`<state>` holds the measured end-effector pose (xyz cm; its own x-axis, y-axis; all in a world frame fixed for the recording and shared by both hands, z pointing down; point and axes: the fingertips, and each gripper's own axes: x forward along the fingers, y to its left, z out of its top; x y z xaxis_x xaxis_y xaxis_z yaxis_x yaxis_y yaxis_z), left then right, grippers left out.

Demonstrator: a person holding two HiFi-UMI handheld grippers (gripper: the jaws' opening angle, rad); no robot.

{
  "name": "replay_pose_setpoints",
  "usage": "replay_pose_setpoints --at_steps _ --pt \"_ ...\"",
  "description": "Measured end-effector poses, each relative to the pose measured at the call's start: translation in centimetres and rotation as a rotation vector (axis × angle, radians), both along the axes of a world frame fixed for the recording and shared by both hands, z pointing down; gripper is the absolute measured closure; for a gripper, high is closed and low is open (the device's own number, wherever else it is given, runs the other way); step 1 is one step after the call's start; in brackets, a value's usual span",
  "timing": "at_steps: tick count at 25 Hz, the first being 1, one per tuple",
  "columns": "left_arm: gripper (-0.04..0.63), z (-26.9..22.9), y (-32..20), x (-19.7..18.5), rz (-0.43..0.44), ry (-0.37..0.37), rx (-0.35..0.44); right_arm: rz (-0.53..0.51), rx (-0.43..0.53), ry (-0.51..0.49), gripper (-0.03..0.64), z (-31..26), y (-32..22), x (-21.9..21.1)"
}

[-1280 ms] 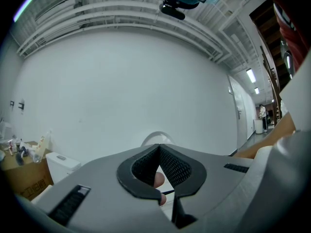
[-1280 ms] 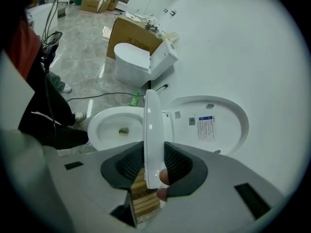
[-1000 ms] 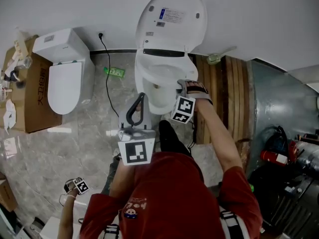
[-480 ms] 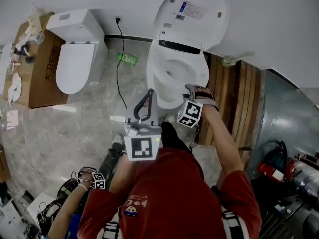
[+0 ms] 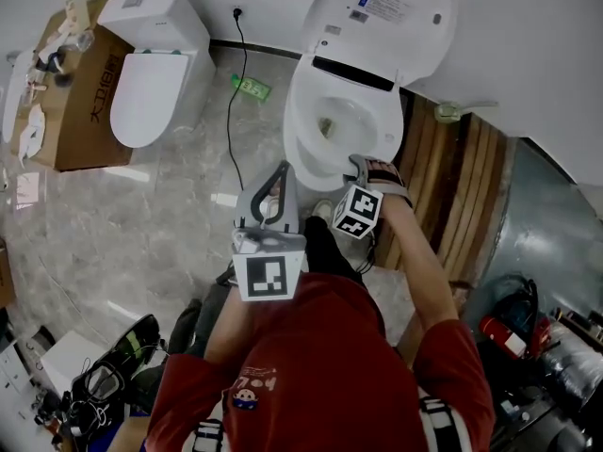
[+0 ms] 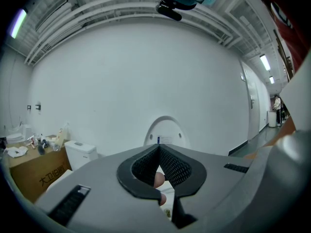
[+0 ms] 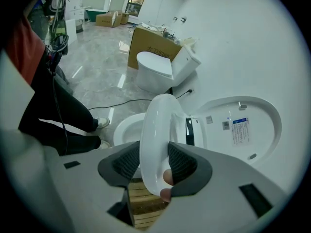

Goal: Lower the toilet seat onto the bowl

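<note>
The white toilet bowl (image 5: 303,121) stands against the wall with its lid (image 5: 386,17) up. In the right gripper view the toilet seat (image 7: 156,130) shows edge-on, tilted between the bowl (image 7: 125,127) and the lid (image 7: 238,125). My right gripper (image 7: 155,169) is shut on the seat's front rim, and both pads touch it. Its jaws have just been opening wider with the seat still between them. From above, that gripper (image 5: 360,169) sits at the bowl's front right. My left gripper (image 5: 281,172) hangs in front of the bowl, shut (image 6: 158,149) and holding nothing.
A second toilet (image 5: 151,55) and a cardboard box (image 5: 66,92) stand at the left. A black cord (image 5: 236,73) runs down the wall to the floor. Wooden slats (image 5: 462,177) lie right of the bowl. Bags and cables (image 5: 113,375) lie at the lower left.
The head view has swung, so the toilet sits higher and further right. My right gripper has come down with the seat. The hand with a marker cube at lower left is gone.
</note>
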<state>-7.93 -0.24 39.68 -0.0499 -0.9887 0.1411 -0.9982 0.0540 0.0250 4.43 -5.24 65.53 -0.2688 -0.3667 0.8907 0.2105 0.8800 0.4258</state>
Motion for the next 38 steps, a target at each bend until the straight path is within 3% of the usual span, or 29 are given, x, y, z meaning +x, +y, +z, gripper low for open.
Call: replay_pose_setpoints --at_steps 16,19,20,24,26,32,38 --pt "0.583 5.7 1.7 -0.2 -0.061 0.022 -0.122 -0.047 -0.118 0.036 0.407 5.8 3.5 0.3" --pt "0.583 7.3 1.8 0.0 0.008 -0.088 -0.176 -0.045 -0.160 0.050 0.397 7.1 3.9 0.5" --pt "0.583 7.9 1.9 0.0 0.011 -0.091 -0.188 -0.042 -0.182 0.056 0.394 7.5 4.1 0.5" --pt "0.583 10.1 2.6 -0.4 -0.013 -0.055 -0.219 -0.039 -0.251 0.082 0.383 9.4 4.8 0.6" --pt "0.583 11.1 3.0 -0.7 -0.058 0.012 -0.219 -0.041 -0.266 0.093 0.382 10.3 5.1 0.6" --pt "0.583 13.9 3.8 -0.5 0.042 -0.110 -0.308 -0.048 -0.278 0.114 0.377 12.6 6.2 0.7" --pt "0.583 17.6 4.1 -0.7 0.039 -0.075 -0.340 -0.065 -0.265 0.131 0.374 15.6 7.2 0.8"
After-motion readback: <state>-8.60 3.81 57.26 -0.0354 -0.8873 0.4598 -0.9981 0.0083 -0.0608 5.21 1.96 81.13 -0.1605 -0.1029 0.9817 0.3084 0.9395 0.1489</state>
